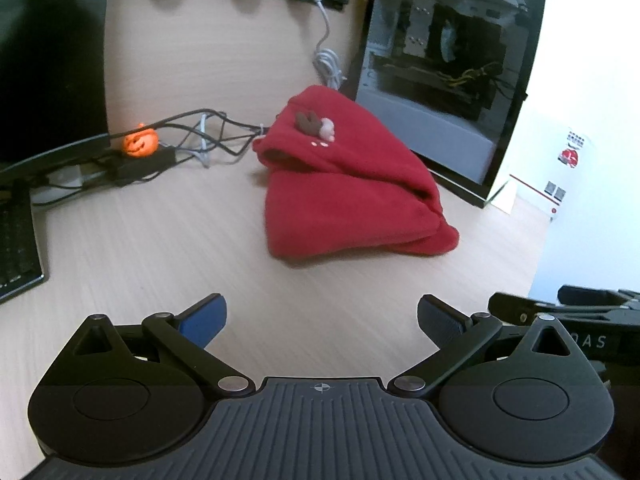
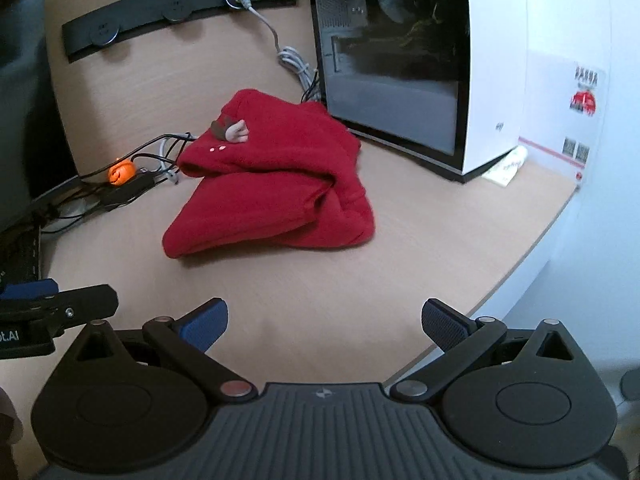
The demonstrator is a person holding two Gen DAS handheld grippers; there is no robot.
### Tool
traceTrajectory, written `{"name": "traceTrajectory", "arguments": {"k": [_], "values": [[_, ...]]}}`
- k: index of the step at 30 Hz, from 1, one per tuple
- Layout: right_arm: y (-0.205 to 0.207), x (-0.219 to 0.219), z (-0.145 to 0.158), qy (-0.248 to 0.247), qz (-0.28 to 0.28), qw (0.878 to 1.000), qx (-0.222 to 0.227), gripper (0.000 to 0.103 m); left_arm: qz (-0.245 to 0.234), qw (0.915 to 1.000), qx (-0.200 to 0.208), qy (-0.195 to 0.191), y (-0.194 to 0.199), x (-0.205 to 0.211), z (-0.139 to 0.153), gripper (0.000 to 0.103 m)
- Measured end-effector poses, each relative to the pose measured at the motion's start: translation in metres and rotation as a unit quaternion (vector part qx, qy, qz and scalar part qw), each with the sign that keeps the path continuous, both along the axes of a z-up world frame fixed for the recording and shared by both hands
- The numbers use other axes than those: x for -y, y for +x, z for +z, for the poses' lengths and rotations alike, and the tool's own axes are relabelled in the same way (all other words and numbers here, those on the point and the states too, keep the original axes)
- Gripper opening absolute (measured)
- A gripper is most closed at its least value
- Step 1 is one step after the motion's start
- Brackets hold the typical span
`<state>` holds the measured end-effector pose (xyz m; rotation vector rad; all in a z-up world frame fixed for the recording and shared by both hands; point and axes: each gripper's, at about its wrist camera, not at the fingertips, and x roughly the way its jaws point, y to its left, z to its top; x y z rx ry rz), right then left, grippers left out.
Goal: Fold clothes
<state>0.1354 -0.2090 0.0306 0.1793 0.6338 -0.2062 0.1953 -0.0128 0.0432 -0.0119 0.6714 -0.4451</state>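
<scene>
A red fleece garment [image 1: 344, 184] lies folded in a compact bundle on the wooden desk [image 1: 160, 240], with a small brown and pink appliqué on top. It also shows in the right wrist view [image 2: 276, 188]. My left gripper [image 1: 322, 320] is open and empty, held back from the garment above the bare desk. My right gripper [image 2: 324, 322] is open and empty too, near the desk's front edge. Each gripper shows at the edge of the other's view: the right one [image 1: 560, 308] and the left one [image 2: 52, 304].
A glass-sided computer case [image 1: 448, 80] stands right behind the garment. Tangled cables [image 1: 200, 136], a small orange pumpkin figure [image 1: 140, 142], a keyboard [image 1: 16, 240] and a monitor [image 1: 48, 52] sit at the left. A black socket strip [image 2: 176, 8] runs along the back panel. The desk's curved edge [image 2: 520, 256] is at the right.
</scene>
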Motion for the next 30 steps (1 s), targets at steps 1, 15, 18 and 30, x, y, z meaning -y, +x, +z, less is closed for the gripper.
{"name": "traceTrajectory", "arguments": {"k": [1,15,18,30], "values": [[-0.001,0.001,0.0,-0.002,-0.002,1.0,0.001,0.103,0.0,1.0,-0.001,0.0,-0.001,0.0,0.0,0.103],[-0.004,0.011,-0.01,0.015,-0.013,1.0,-0.012,0.103,0.002,0.9999,-0.011,0.002,-0.004,0.006,-0.004,0.103],[-0.004,0.012,-0.011,0.017,-0.015,1.0,-0.016,0.103,-0.007,0.9999,-0.008,0.007,-0.006,0.011,-0.004,0.103],[-0.001,0.008,-0.013,0.016,-0.004,1.0,-0.024,0.103,-0.014,0.9997,-0.017,0.011,-0.007,0.012,-0.007,0.103]]}}
